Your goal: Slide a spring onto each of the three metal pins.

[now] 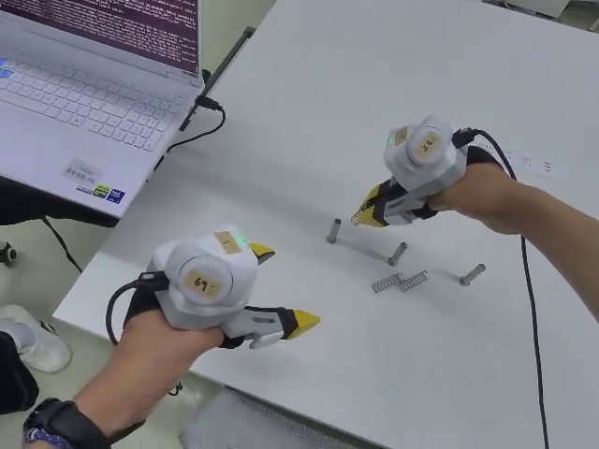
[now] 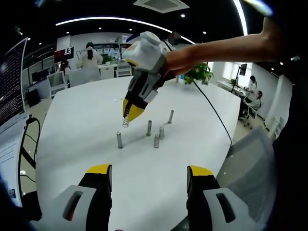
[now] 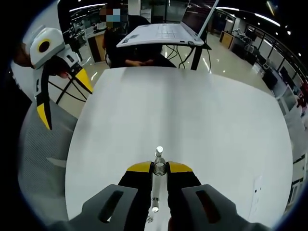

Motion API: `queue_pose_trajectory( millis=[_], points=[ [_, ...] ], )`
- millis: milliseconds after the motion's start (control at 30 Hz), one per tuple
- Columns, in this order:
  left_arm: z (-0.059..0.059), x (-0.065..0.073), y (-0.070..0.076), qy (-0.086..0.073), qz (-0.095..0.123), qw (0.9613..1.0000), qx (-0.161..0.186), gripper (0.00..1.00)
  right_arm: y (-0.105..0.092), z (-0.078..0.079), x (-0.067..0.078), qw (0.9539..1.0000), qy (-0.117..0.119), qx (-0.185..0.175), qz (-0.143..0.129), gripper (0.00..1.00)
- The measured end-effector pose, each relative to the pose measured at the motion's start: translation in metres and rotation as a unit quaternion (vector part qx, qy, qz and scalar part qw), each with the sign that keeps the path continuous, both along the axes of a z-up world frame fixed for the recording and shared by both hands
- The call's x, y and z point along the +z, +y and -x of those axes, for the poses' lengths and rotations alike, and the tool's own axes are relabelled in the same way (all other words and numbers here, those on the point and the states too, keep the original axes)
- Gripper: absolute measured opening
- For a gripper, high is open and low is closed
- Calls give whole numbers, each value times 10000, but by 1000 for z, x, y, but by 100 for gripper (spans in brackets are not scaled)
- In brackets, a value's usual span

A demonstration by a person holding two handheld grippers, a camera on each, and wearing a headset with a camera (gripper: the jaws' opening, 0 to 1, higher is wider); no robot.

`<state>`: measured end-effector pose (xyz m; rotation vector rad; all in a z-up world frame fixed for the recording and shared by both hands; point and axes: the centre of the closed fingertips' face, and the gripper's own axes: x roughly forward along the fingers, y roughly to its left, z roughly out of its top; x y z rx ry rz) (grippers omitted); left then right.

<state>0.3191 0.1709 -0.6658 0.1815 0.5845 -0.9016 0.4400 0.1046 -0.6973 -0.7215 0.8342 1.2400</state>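
Pinching a spring (image 3: 159, 168) between nearly closed jaws, right gripper (image 1: 367, 217) hangs over the table (image 1: 309, 112). In head view the near pin (image 1: 333, 230) stands at its 8 o'clock, apart from the tips. Middle pin (image 1: 398, 253) and far pin (image 1: 473, 274) sit toward 4 o'clock of that one. Two loose springs (image 1: 387, 282) lie side by side just below the middle pin. Left gripper (image 1: 285, 285) is at 7 o'clock of the pins, jaws wide apart, holding nothing. Laptop (image 1: 94, 84) is at 10 o'clock.
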Motion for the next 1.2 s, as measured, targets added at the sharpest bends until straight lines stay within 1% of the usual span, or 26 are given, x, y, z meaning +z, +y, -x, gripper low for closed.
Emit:
queue_pose_trajectory(
  millis=[233,300,367,500,700,900,1000,1200],
  points=[
    [1,-1,-2,7,-21,10000,-55,59,9,-3,-3,10000,-12,69,2,9],
    [1,-1,-2,11,-22,10000,-61,59,10,-4,-5,10000,1,89,6,9],
    [1,-1,-2,18,-24,10000,-59,59,10,-9,-10,9999,9,117,19,9],
    [0,-2,0,26,-29,10000,-41,58,11,-11,-12,9999,8,132,36,9],
    [1,-3,3,57,-27,10000,-15,58,12,-10,-17,9998,18,186,99,9],
    [2,-5,5,81,-21,10000,18,58,15,-10,-17,9997,6,218,105,9],
    [2,-5,5,88,-11,10000,25,58,17,-10,-18,9997,4,220,83,9],
    [2,-5,5,92,-2,10000,20,58,20,-7,-22,9995,17,294,150,9]
  ],
)
